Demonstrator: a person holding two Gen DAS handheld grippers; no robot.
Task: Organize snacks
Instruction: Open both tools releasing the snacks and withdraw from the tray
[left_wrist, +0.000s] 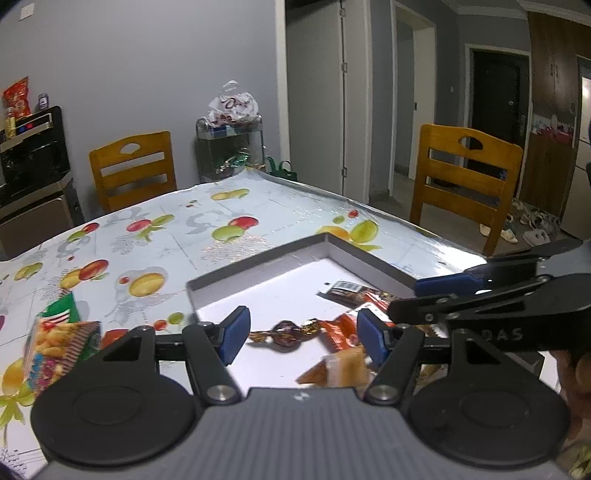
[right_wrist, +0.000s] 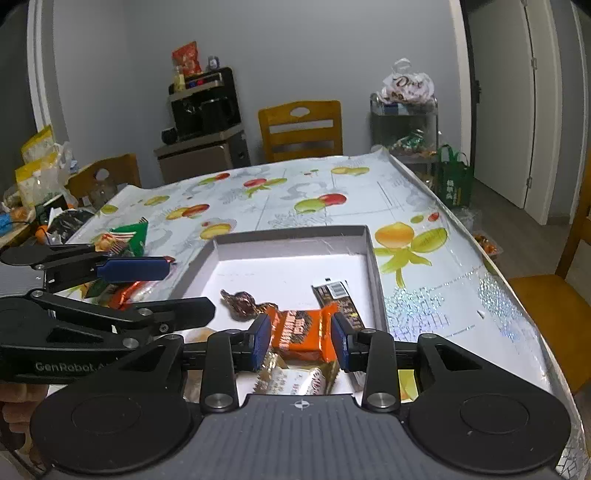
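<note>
A shallow grey box with a white floor (left_wrist: 373, 254) (right_wrist: 295, 232) lies on the fruit-print table. In it lie a brown twist-wrapped candy (left_wrist: 290, 332) (right_wrist: 243, 302), an orange snack pack (right_wrist: 301, 330) (left_wrist: 341, 330), a dark bar with a barcode (right_wrist: 338, 295) (left_wrist: 351, 291) and a gold pack (right_wrist: 295, 380). My left gripper (left_wrist: 303, 334) is open and empty above the box, with the candy between its pads. My right gripper (right_wrist: 300, 341) is open and empty over the orange pack. Each gripper also shows from the side in the other view.
More snack packs lie left of the box: a green and yellow bag (left_wrist: 59, 343) (right_wrist: 125, 236) and orange wrappers (right_wrist: 129, 291). Wooden chairs (left_wrist: 461, 184) (right_wrist: 301, 129) stand around the table. A glass cart with bags (right_wrist: 404, 122) stands behind it.
</note>
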